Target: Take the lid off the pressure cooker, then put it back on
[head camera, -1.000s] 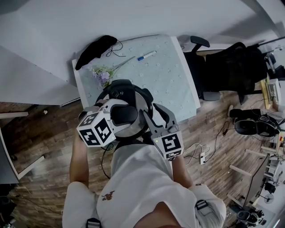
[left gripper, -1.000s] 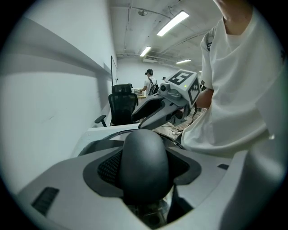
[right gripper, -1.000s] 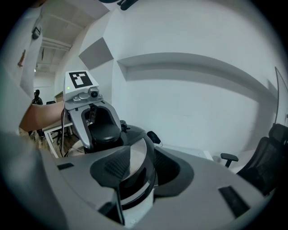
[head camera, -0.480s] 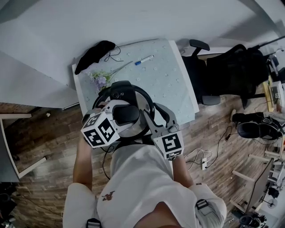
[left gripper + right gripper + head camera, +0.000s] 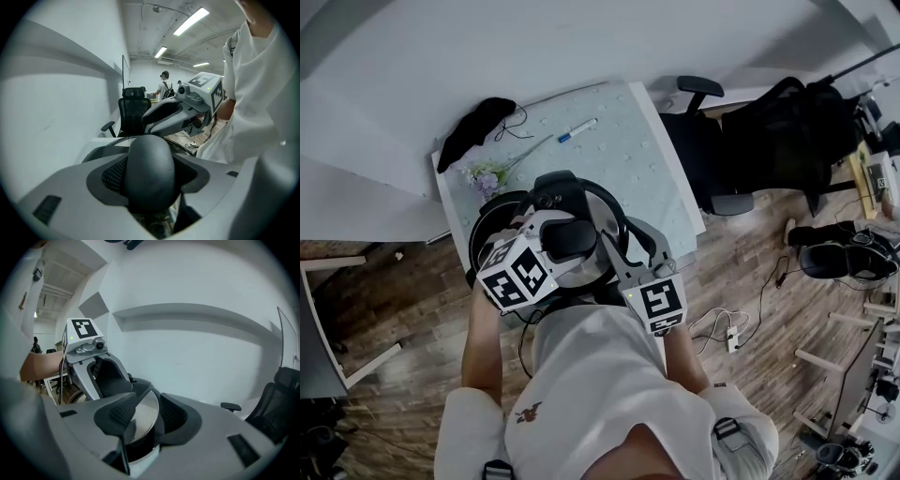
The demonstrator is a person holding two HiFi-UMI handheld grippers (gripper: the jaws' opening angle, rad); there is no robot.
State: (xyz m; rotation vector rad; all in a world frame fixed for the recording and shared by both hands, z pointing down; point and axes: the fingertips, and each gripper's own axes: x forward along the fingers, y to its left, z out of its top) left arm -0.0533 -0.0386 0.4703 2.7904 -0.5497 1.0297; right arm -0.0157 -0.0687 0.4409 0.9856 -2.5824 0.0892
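Against the earlier head views, the lid [image 5: 600, 217] is shifted to the right over the worktop [image 5: 619, 150]. The marker pen [image 5: 578, 129] and the flowers [image 5: 486, 173] are now seen further left, while both grippers keep about the same place in the view. A dark curved rim, taken to be the cooker body [image 5: 483, 234], is now uncovered left of the lid. The lid is therefore judged to be off the pot and carried sideways, not yet set down. The first half of the task is read as nearly done and the refit is still to come.

The left gripper [image 5: 553, 234] is clamped on the lid's black handle [image 5: 150, 168]. The rounded handle fills the gap between the pads at a middling opening. The right gripper [image 5: 614, 246] is closed narrow on the lid's shiny metal edge [image 5: 143, 416], with the thin rim pinched between its pads. The lid is thus held from two sides, above the worktop's near edge and close to the person's body.

The grippers are pointed at each other across the lid. The right gripper is visible opposite in the left gripper view, and the left one in the right gripper view. The left gripper is angled down more steeply, and the right is kept closer to level. Both forearms are held in tight by the torso, with the elbows bent.

A tilt of the lid is the risk judged here, since the right grip is only on a thin rim.
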